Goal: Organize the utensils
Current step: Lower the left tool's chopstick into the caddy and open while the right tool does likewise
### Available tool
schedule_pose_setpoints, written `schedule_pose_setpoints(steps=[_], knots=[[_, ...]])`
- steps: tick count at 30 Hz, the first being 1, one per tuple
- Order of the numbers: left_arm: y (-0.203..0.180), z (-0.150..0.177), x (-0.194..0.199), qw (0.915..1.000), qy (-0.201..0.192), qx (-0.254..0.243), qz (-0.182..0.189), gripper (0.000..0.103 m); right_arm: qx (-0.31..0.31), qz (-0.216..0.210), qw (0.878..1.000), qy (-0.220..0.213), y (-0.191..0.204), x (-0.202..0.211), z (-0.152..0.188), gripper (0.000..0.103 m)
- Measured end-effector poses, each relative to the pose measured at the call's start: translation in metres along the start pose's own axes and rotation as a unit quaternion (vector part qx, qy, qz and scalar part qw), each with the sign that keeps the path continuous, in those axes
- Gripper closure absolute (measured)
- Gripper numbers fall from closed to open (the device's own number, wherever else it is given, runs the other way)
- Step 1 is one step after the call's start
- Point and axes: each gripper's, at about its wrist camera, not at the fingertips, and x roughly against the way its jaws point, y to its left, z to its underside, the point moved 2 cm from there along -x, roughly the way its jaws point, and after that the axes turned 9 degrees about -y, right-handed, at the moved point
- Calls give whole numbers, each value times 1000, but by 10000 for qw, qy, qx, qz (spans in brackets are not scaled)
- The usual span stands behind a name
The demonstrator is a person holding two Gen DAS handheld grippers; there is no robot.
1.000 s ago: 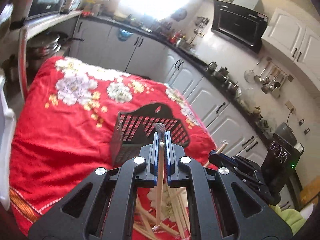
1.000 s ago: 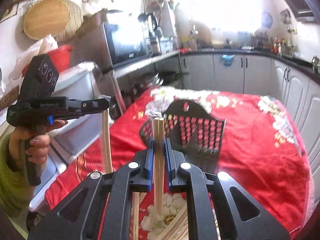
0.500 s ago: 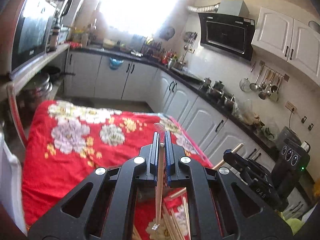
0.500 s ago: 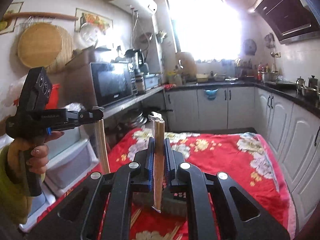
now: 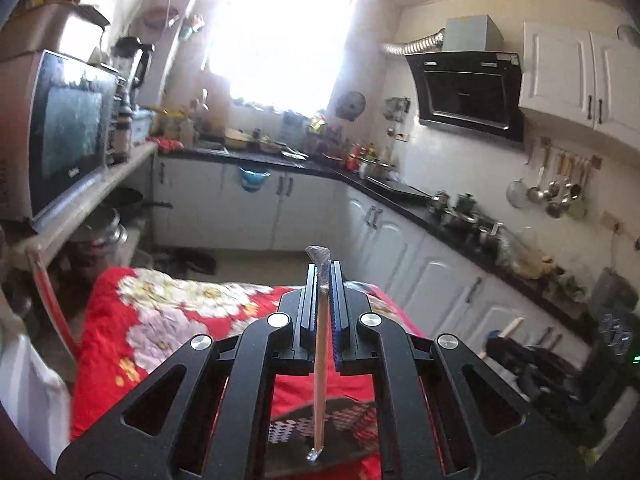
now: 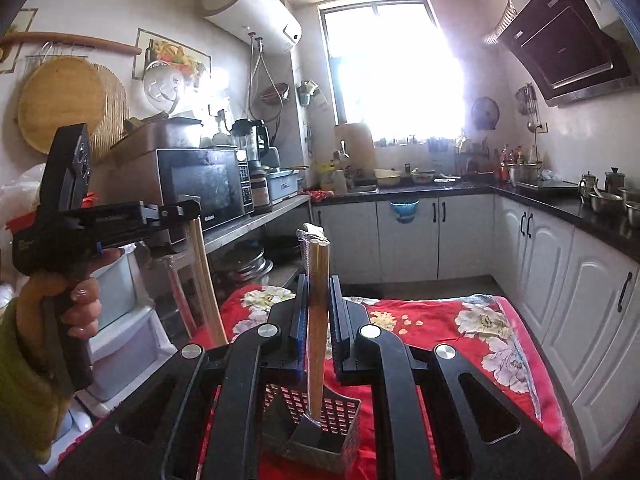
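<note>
Wooden chopsticks clamped upright in left gripper; right gripper likewise pinches chopsticks, tips down over basket, likely for dropping in.

Sunlit kitchen window, white cabinets

It was a home kitchen: white cabinets ran under a dark counter crowded with pots, a range hood hung on the wall, ladles hung from a rail, and a microwave and water heater stood by the window.
</note>
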Motion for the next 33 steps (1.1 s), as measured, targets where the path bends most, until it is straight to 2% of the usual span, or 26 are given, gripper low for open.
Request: schedule_pose_setpoints(steps=[8,17,31,33], knots=[[22,36,-25,9994,134,64,-322,100,-110,100,9997,215,-7,-16,28,93],[32,79,-36,9986,332,68,-413,100,-322,175,9985,415,-16,-29,57,93],[37,110,-29,9973,585,34,-437,100,-506,406,9965,526,-29,-26,81,92],[37,114,-26,9971,596,-4,-467,100,-549,414,9961,559,-31,-24,83,88]])
